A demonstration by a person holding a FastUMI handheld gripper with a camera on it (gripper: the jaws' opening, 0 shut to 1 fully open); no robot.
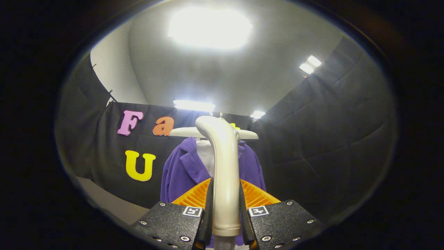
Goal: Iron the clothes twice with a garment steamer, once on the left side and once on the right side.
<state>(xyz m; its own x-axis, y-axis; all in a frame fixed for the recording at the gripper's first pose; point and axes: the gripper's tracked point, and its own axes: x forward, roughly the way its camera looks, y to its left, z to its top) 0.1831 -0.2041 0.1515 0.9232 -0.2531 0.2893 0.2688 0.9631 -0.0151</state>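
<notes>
While upright, the hand-held gripper (pixel 225 208) clamps the steamer handle (pixel 223 166).

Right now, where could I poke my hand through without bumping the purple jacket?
Open room lies beside the purple corduroy jacket: left toward the black cloth wall above the pale floor, and right toward the wall. It is crowded in the middle, where the tool clamps the cream plastic steamer handle before the jacket.

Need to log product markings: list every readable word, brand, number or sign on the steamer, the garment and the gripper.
Cream plastic garment steamer handle, clamped between the gripper fingers: no text.
Purple corduroy jacket on the pale hanger: no text.
Square black-and-white marker tags on the gripper: coded patterns, no words.
</notes>
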